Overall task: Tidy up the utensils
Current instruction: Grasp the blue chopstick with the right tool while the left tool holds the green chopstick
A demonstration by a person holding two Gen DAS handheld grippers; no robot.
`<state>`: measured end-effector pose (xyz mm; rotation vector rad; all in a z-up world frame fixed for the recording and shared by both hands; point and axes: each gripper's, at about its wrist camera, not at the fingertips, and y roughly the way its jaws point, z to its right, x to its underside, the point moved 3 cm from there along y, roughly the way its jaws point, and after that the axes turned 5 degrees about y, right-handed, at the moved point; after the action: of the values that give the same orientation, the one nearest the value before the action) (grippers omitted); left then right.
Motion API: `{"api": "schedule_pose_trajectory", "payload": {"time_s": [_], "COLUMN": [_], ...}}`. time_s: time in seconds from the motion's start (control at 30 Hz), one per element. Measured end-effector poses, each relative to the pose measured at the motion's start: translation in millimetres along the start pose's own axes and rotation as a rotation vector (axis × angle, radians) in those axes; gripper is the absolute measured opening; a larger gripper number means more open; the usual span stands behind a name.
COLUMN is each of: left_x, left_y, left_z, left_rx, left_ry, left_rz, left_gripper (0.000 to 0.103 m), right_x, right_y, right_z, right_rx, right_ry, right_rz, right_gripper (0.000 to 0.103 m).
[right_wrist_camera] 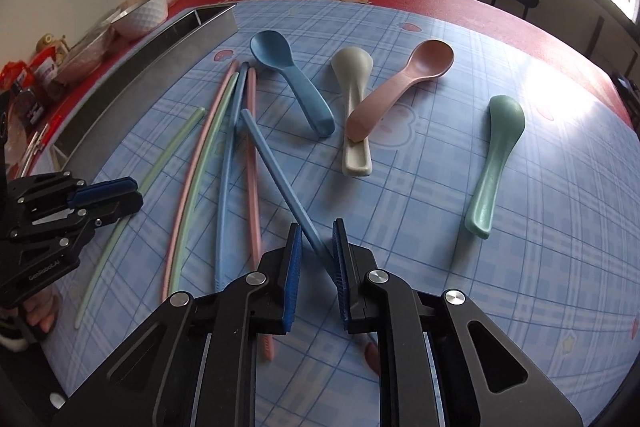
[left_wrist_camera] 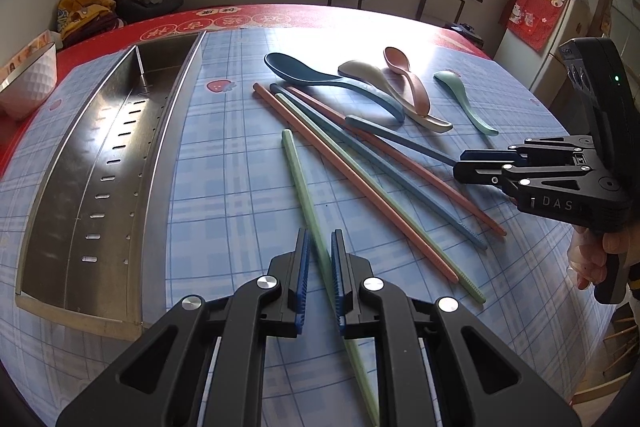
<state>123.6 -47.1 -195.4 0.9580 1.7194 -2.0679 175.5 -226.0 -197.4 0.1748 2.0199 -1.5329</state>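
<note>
In the left wrist view my left gripper (left_wrist_camera: 320, 233) is shut on a pale green chopstick (left_wrist_camera: 304, 187) that lies on the blue plaid cloth and runs between the blue pads. My right gripper (right_wrist_camera: 318, 227) is shut on the near end of a blue chopstick (right_wrist_camera: 276, 171), which slants across the other sticks. From the left wrist view, the right gripper (left_wrist_camera: 458, 167) grips that blue chopstick (left_wrist_camera: 400, 143) at the right. Pink, green and blue chopsticks (right_wrist_camera: 224, 163) lie loose between the grippers. Blue (right_wrist_camera: 292, 83), beige (right_wrist_camera: 354, 99), pink (right_wrist_camera: 404, 83) and green (right_wrist_camera: 496, 155) spoons lie beyond them.
A long steel tray (left_wrist_camera: 112, 147) with slotted holes stands along the left of the cloth, nothing in the part I see. A white bowl (left_wrist_camera: 28, 79) and food packets (right_wrist_camera: 36, 75) sit on the red table edge behind it. A hand (left_wrist_camera: 592, 259) holds the right gripper.
</note>
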Motion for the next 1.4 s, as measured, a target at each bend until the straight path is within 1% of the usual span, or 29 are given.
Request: {"api": "schedule_pose_trajectory", "payload": {"time_s": [0.07,0.1,0.23,0.37,0.6,0.67,0.83,0.9,0.97,1.03,1.1,1.17,1.2,1.3,1.37,1.4], "left_x": [0,0,0,0,0,0,0,0,0,0,0,0,0,0,1,1], "left_y": [0,0,0,0,1,1,2,2,2,3,3,3,3,3,3,3], "left_z": [-1,-1,-2,-1,3,4,5,6,6,8,10,12,12,13,13,13], "left_rx": [0.007,0.010,0.008,0.001,-0.015,-0.016,-0.024,-0.028,-0.029,-0.036,-0.048,-0.060,-0.064,-0.067,-0.068,-0.068], "left_ry": [-0.006,-0.009,-0.009,-0.003,0.010,0.007,0.013,0.016,0.017,0.022,0.032,0.042,0.046,0.047,0.048,0.049], "left_rz": [0.001,0.001,0.002,0.001,-0.002,-0.002,-0.002,-0.003,-0.003,-0.003,-0.005,-0.006,-0.006,-0.006,-0.006,-0.006], "left_gripper": [0.011,0.011,0.011,0.012,0.012,0.012,0.012,0.012,0.012,0.012,0.012,0.012,0.012,0.012,0.012,0.012], "right_x": [-1,-1,0,3,6,4,6,10,13,15,17,17,16,16,14,13], "right_y": [1,1,1,0,-1,-3,-20,-22,-23,-26,-35,-41,-43,-50,-49,-49], "right_z": [3,3,-1,-4,-7,-12,-26,-24,-19,-14,-11,-7,-6,-6,-5,-5], "right_rx": [-0.006,-0.012,0.015,0.041,0.058,-0.012,-0.119,-0.137,-0.130,-0.141,-0.118,-0.190,-0.208,-0.241,-0.270,-0.271], "right_ry": [0.020,0.025,0.003,-0.014,-0.008,0.015,0.087,0.136,0.196,0.264,0.285,0.339,0.356,0.387,0.414,0.418], "right_rz": [-0.007,-0.010,-0.004,0.027,0.067,0.063,0.147,0.182,0.221,0.262,0.317,0.356,0.371,0.451,0.479,0.488], "right_gripper": [0.007,0.006,0.006,0.006,0.006,0.006,0.006,0.006,0.006,0.006,0.006,0.006,0.006,0.006,0.006,0.006]}}
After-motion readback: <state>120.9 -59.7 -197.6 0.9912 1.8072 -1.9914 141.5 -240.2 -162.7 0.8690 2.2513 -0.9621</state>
